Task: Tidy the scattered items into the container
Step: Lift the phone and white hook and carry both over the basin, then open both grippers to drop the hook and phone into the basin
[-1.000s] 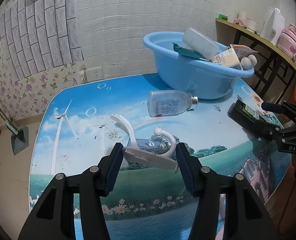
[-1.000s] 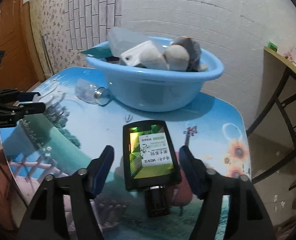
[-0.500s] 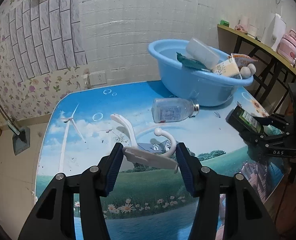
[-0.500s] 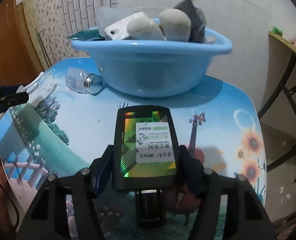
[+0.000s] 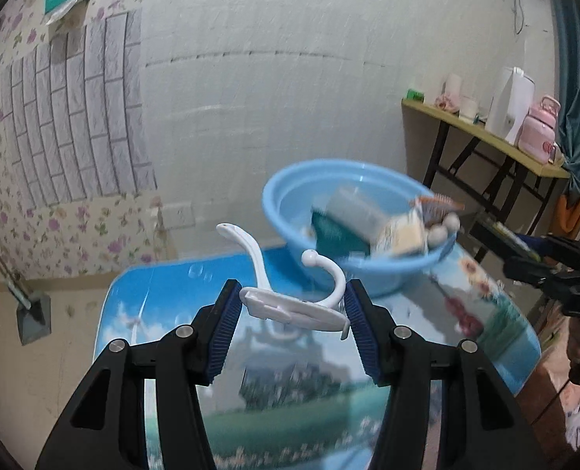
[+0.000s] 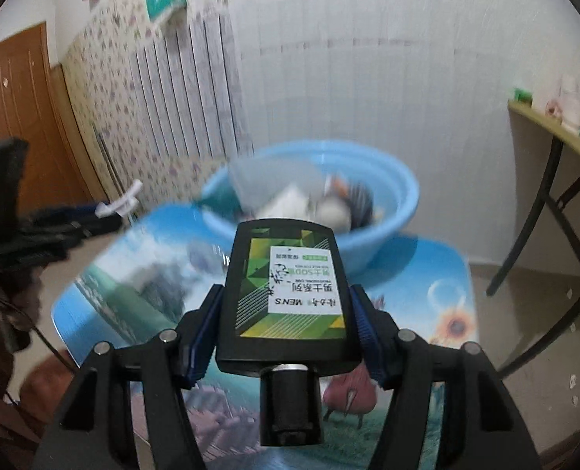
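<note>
My left gripper (image 5: 290,305) is shut on a white plastic double hook (image 5: 290,305) and holds it in the air above the table, short of the blue basin (image 5: 368,274). My right gripper (image 6: 286,301) is shut on a flat black bottle with a green label (image 6: 290,286), held above the table in front of the basin (image 6: 384,235). The basin holds several items. The right gripper with the bottle shows at the right in the left wrist view (image 5: 525,250). The left gripper with the hook shows at the left in the right wrist view (image 6: 106,211).
The table (image 5: 485,313) has a printed landscape top. A side table (image 5: 485,137) with a pink flask and white containers stands at the right by the wall. A brown door (image 6: 12,125) is at the left. The clear bottle on the table is blurred (image 6: 204,250).
Both grippers have risen from the table with their objects and tipped toward the basin. The right gripper has shut on the black bottle. The views are motion-blurred now.
</note>
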